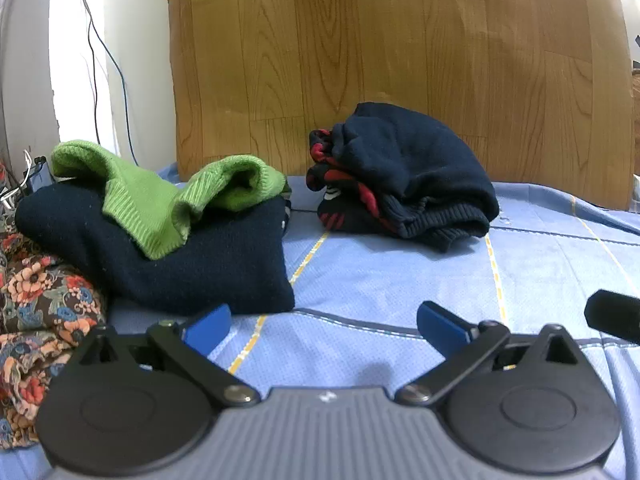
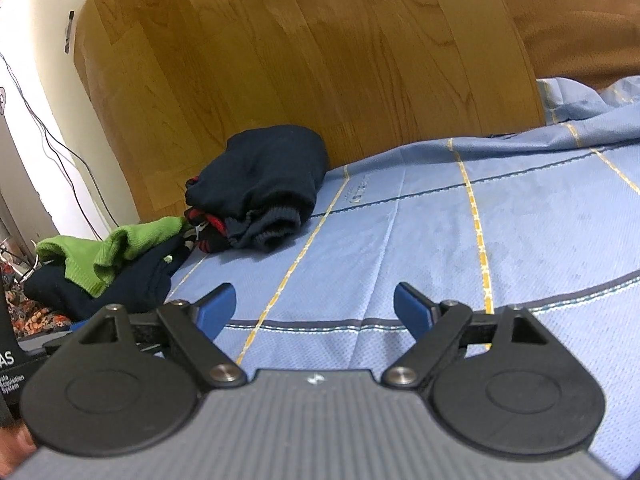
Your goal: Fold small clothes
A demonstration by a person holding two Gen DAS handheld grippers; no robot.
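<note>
A crumpled green knit garment (image 1: pixel 160 196) lies on top of a dark navy garment (image 1: pixel 192 264) at the left of the blue bed sheet (image 1: pixel 400 280). Further back, by the wooden board, sits a folded bundle of navy and red-striped clothes (image 1: pixel 408 176). My left gripper (image 1: pixel 324 326) hovers open just in front of the navy garment, nothing between its blue fingers. In the right wrist view the same green garment (image 2: pixel 108 252) and the folded bundle (image 2: pixel 260 188) lie to the left. My right gripper (image 2: pixel 316 306) stands open over bare sheet.
A wooden board (image 1: pixel 380 48) stands upright behind the bed. A floral fabric (image 1: pixel 36 312) lies at the left edge. Cables (image 1: pixel 96 80) hang down the white wall. A brown cushion (image 2: pixel 572 16) is at the far right. The other gripper's black tip (image 1: pixel 612 314) shows at the right.
</note>
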